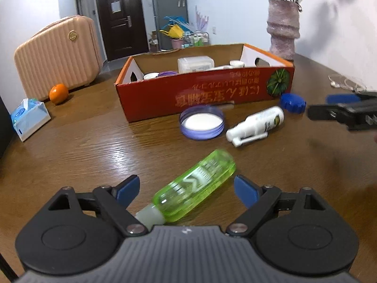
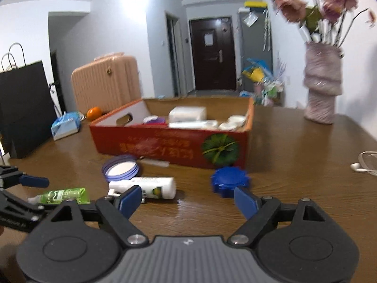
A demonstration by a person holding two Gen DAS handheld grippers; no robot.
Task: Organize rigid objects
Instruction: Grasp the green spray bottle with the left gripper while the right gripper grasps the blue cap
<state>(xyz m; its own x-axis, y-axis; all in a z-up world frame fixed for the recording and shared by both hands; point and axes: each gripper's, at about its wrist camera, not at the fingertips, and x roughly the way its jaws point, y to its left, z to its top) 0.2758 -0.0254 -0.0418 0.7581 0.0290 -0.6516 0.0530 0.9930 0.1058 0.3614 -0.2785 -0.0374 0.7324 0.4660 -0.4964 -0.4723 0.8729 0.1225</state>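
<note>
A green clear bottle (image 1: 195, 186) lies on the wooden table between the open fingers of my left gripper (image 1: 187, 189), not clamped; it also shows in the right wrist view (image 2: 63, 195). My right gripper (image 2: 188, 200) is open and empty above the table, just before a white spray bottle (image 2: 146, 187) and a blue ridged lid (image 2: 229, 180). A purple round lid (image 1: 201, 122) lies beside the white bottle (image 1: 256, 123). A red cardboard box (image 1: 205, 94) behind them holds several white containers.
A pink vase (image 1: 282, 30) with flowers stands at the back right. A pink suitcase (image 1: 59, 56), an orange (image 1: 58, 93) and a tissue pack (image 1: 29, 118) are at the left. White earphones (image 2: 364, 164) lie at the right. A black bag (image 2: 23, 108) stands at the far left.
</note>
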